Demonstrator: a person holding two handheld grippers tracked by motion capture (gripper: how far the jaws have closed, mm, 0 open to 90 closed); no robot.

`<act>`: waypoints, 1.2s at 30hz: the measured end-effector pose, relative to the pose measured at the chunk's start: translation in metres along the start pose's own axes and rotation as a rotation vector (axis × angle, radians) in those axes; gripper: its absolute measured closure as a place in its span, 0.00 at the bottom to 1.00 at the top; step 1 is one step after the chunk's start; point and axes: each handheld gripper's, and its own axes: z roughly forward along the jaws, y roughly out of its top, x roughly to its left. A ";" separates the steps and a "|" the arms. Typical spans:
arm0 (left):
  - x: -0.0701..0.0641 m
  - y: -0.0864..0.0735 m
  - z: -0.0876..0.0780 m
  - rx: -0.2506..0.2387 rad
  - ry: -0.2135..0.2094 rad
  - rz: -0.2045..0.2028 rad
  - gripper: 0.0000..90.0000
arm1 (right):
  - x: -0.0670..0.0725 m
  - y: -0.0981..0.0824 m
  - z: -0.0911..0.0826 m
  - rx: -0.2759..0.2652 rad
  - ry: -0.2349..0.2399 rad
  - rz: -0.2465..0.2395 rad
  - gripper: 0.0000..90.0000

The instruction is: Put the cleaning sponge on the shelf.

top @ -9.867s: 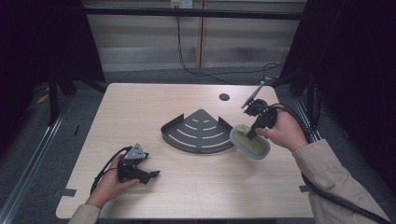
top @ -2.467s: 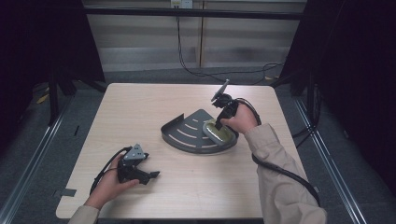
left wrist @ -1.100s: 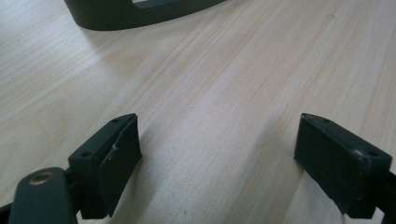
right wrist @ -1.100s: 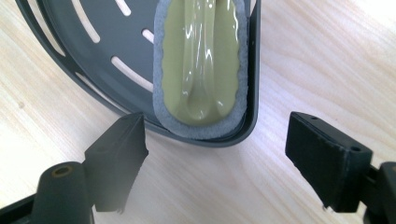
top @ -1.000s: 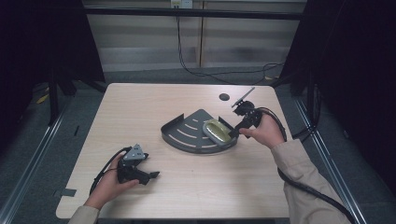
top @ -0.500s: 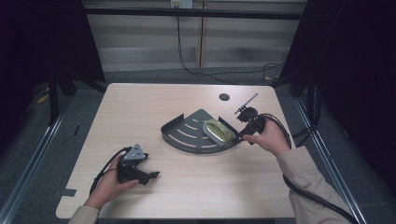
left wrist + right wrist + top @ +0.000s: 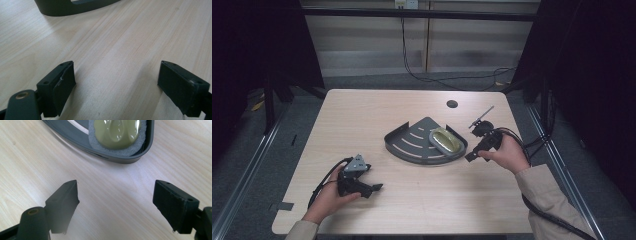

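High view: wooden table (image 7: 377,115); dark fan-shaped tray (image 7: 414,145) near centre, with a yellow-green sponge (image 7: 445,140) lying in its right corner. Right gripper (image 7: 471,156) just beside the tray's right edge, apart from it, held in a hand. Left gripper (image 7: 376,188) low at front left, well apart from the tray.

Left gripper view: jaws spread wide over bare wood, nothing between; tray wall (image 7: 72,6) at top (far off).

Right gripper view: jaws spread wide, empty; sponge (image 7: 116,131) inside tray (image 7: 75,135) just ahead, untouched.
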 end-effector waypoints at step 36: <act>0.000 0.000 0.000 -0.001 0.001 0.002 0.15 | 0.013 -0.055 0.018 0.011 0.005 -0.020 0.22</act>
